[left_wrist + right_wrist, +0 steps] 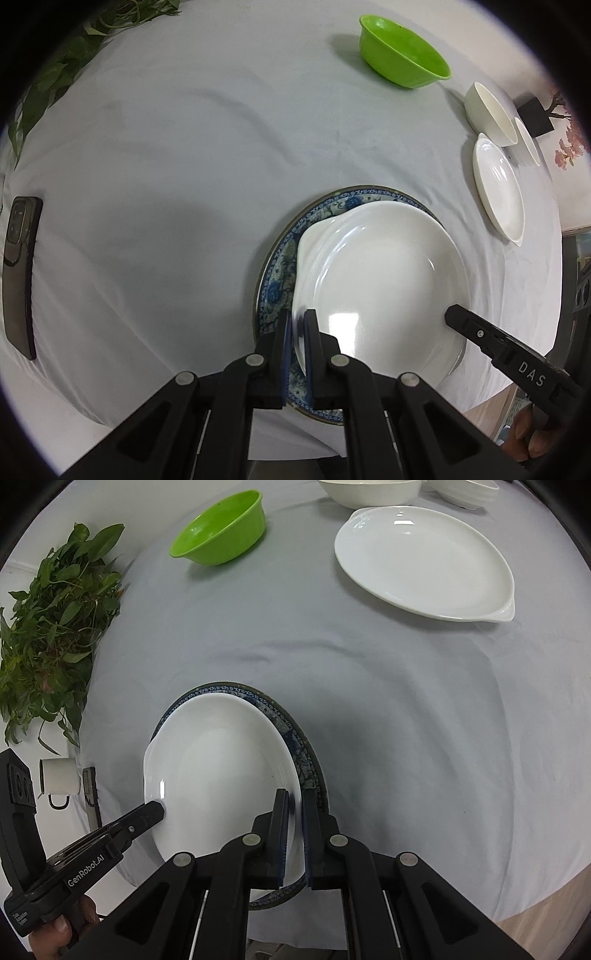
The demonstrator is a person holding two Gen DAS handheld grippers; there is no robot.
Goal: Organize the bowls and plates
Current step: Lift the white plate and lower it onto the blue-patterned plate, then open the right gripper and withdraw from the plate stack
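You have both tongs clamped on the same glossy white oval ceramic dish (pixel 384 280), one on each side of its rim. Your left gripper (pixel 295 332) pinches the rim with its blue-padded fingers narrowed onto the edge, and your right gripper (pixel 294 812) does the same on the opposite edge. The dish sits directly ahead of each set of fingers, over the round blue-and-white patterned plate (pixel 275 291), whose border shows as a crescent beyond the white rim. Whether the dish already rests fully on that plate or hangs just above it cannot be told from these views.

Judging by the layout, you are nesting this dish onto the patterned plate. Keep both grips level with each other so the dish does not tip; the glaze looks slick, and a thin rim can slide out of padded fingers if one side drops. Centre it so the patterned border shows evenly all round, then let it bear its own weight before you ease either tong open. Release one side at a time, drawing back along the fingers.

Far ahead of your left tong stands the bright green plastic bowl (pixel 404 51); ahead and to the right of your right tong lies a second white oval dish with lug handles (pixel 424 561), likely still to be stacked.
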